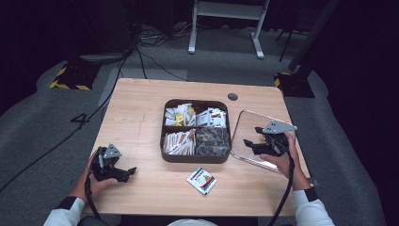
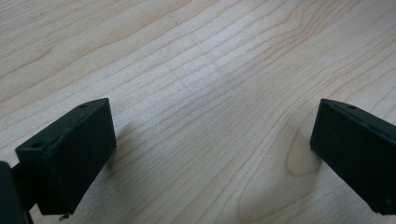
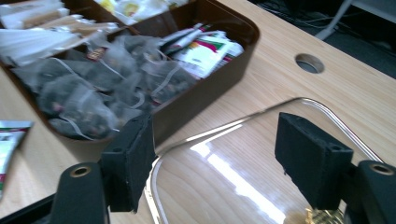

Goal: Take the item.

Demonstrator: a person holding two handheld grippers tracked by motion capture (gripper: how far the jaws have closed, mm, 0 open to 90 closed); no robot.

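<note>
The loose sachet (image 1: 202, 180) lies flat on the bench (image 1: 141, 113), just near of the brown compartment box (image 1: 196, 157). The left gripper (image 1: 123, 173) rests to its left, fingers (image 2: 70, 154) spread wide and empty over bare wood. Slide in low and pinch one edge. Farther right, the right gripper (image 1: 251, 142) hovers open over the clear lid (image 1: 244, 122).

Glossy clear-plastic lid (image 3: 243, 186) (mirror-bright), matt wooden table (image 2: 196, 70).

The packet (image 3: 11, 140) is cut by the right gripper view's edge, print perhaps too blurred to read.
</note>
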